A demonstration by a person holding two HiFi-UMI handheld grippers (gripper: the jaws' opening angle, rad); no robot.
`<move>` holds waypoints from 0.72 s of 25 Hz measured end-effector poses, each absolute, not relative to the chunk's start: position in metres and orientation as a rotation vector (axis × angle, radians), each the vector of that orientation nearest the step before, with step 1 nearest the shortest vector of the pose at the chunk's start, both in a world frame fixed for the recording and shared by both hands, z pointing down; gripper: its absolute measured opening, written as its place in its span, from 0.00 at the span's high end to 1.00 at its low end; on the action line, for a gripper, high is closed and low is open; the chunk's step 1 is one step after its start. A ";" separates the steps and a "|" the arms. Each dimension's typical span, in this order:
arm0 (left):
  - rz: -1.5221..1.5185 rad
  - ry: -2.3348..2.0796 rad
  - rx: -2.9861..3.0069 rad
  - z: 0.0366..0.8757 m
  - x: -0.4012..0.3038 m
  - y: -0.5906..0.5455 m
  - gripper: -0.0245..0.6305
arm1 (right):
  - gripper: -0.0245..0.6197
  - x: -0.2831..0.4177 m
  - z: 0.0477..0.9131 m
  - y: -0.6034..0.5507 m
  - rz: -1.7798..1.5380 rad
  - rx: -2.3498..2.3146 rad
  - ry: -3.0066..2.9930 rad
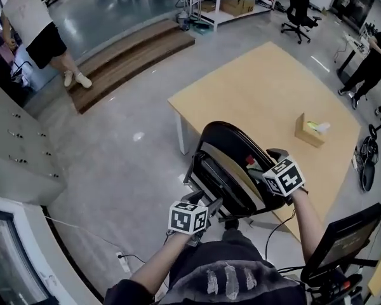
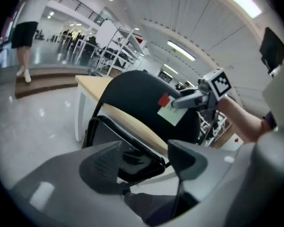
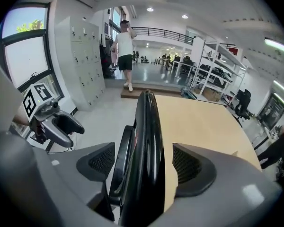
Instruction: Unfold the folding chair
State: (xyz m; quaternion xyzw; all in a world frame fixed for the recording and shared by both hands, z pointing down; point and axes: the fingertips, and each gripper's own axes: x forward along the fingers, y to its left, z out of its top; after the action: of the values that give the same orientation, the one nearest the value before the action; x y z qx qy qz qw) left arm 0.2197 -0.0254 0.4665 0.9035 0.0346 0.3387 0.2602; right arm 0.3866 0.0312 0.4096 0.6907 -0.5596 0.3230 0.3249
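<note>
Folding chair (image 3: 146, 122) inside parted right hand-held gripper (image 3: 145, 167), table (image 3: 199, 122) behind

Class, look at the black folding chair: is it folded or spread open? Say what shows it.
Folded: on the folding chair the seat stands upright close beside the backrest, nearly parallel, not swung down level.

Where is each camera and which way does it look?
Head view: on the person's head, steeply down at the folding chair and table; both forearms show.
Left gripper view: on the left gripper, along its open jaws toward the chair's seat; the right gripper shows.
Right gripper view: on the right gripper, open jaws astride the chair's back.
All share the chair.
</note>
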 end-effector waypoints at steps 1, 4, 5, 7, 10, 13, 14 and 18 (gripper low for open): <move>0.936 0.057 2.402 0.479 0.228 -0.023 0.50 | 0.38 0.386 0.417 0.030 0.882 1.775 -1.480; 0.978 -0.072 2.299 0.514 0.261 -0.017 0.48 | 0.39 0.380 0.435 0.032 1.033 1.634 -1.524; 0.995 -0.105 2.267 0.528 0.273 -0.013 0.48 | 0.39 0.379 0.437 0.035 1.062 1.598 -1.535; 1.031 -0.175 2.206 0.554 0.294 -0.007 0.48 | 0.55 0.378 0.440 0.039 1.076 1.539 -1.547; 1.075 -0.259 2.127 0.583 0.321 -0.005 0.47 | 0.82 0.382 0.441 0.041 1.093 1.495 -1.542; 1.142 -0.303 2.131 0.603 0.334 -0.005 0.45 | 0.85 0.380 0.443 0.038 1.136 1.469 -1.549; 1.175 -0.322 2.140 0.610 0.334 -0.006 0.45 | 0.85 0.379 0.444 0.038 1.141 1.460 -1.547; 1.220 -0.349 2.105 0.634 0.329 -0.005 0.46 | 0.86 0.373 0.448 0.037 1.154 1.458 -1.539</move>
State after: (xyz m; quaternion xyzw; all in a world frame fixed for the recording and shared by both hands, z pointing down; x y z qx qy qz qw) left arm 0.3285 -0.0051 0.6335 0.8069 -0.1336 0.4676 0.3354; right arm 0.3726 0.0370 0.4476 0.5646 -0.5959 0.4469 0.3557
